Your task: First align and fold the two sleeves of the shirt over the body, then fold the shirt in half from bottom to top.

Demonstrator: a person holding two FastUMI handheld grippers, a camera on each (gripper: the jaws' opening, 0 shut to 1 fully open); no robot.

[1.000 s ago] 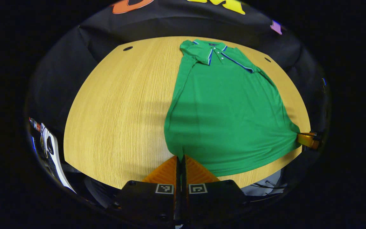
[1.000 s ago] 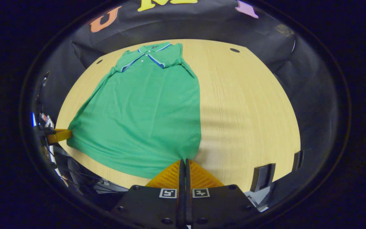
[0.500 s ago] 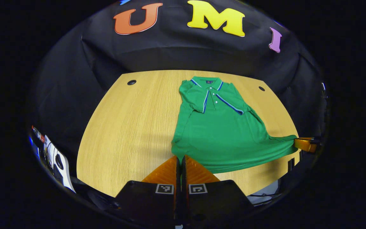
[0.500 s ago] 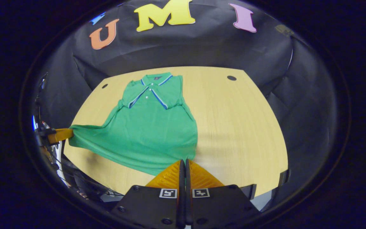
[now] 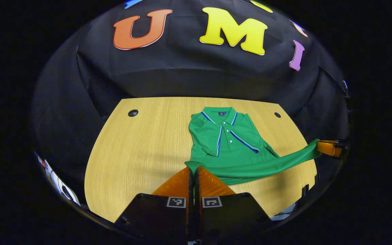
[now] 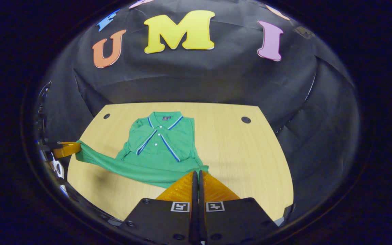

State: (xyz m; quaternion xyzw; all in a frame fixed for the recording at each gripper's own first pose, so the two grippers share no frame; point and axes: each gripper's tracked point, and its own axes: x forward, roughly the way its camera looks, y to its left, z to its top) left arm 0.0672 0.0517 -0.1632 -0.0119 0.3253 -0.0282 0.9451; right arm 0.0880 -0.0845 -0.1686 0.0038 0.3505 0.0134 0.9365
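A green polo shirt (image 5: 228,139) with blue-and-white trim lies on the wooden table (image 5: 141,153), collar toward the far edge, both sleeves folded over its chest. Its bottom hem (image 5: 264,166) is lifted off the table and stretched between the two grippers. My left gripper (image 5: 192,167) is shut on the hem's left corner. My right gripper (image 6: 196,171) is shut on the right corner. In the left gripper view the right gripper (image 5: 328,148) shows at the far right edge. The right gripper view has the shirt (image 6: 158,143) left of centre and the left gripper (image 6: 67,149) at the far left.
Two round cable holes (image 5: 133,113) (image 5: 277,115) sit near the table's far corners. The booth's black cloth wall (image 5: 196,75) rises right behind the table. The shirt's left side has bare wood (image 5: 138,163) beside it.
Both grippers have risen and moved toward the collar with the hem, lifting the shirt's lower half off the table. Less of the shirt lies flat now.
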